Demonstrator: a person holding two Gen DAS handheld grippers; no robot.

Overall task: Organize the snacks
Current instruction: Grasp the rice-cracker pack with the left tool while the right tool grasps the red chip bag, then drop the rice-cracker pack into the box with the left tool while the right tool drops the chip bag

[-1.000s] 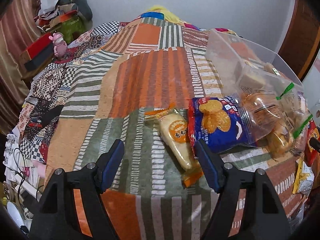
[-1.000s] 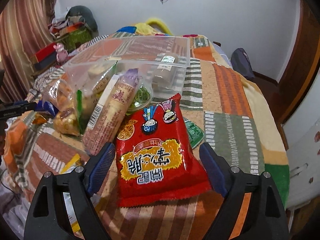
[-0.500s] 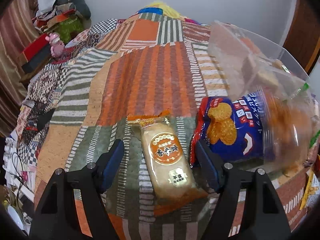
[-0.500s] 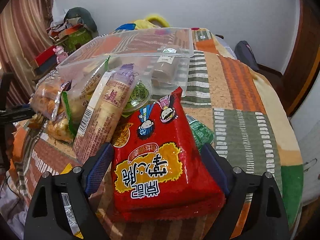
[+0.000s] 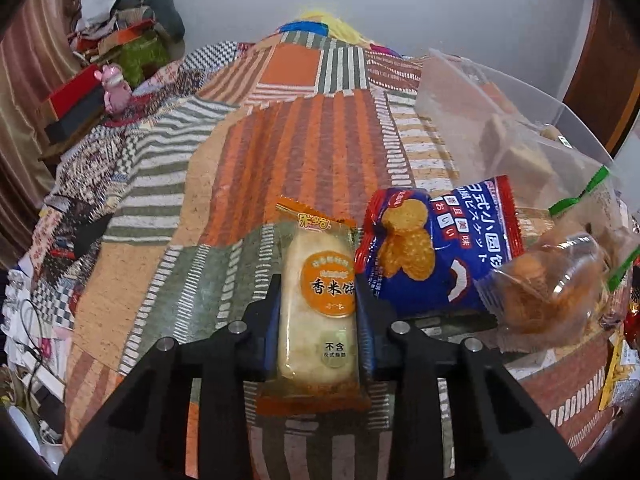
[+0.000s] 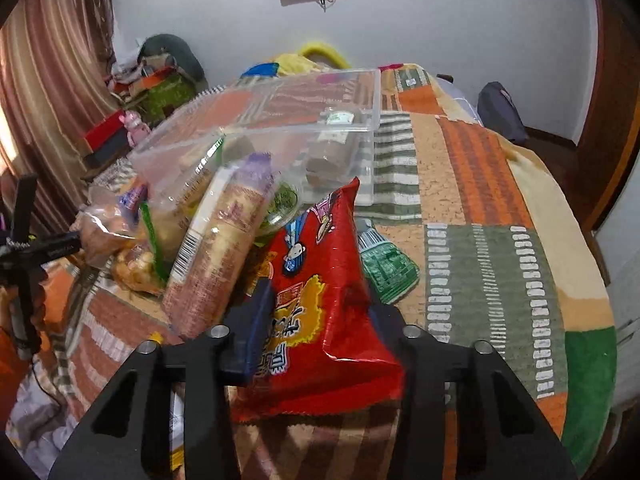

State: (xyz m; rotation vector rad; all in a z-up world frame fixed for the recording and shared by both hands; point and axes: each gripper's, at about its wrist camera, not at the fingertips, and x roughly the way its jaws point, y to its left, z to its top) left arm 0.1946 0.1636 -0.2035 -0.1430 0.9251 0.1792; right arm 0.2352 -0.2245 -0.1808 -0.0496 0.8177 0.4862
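While our left gripper has just been closing, its blue pads now pinch the sides of a pale rice cracker in a clear, orange-ended wrapper, low over the patchwork quilt. Only that view shows the glossy blue biscuit bag just beside it. Our right gripper has likewise just been closing; it squeezes a shiny red crinkled noodle-snack packet, which buckles between the pads. Only there do we see a long clear-wrapped biscuit roll, a green foil sachet and the full clear plastic bin behind them.
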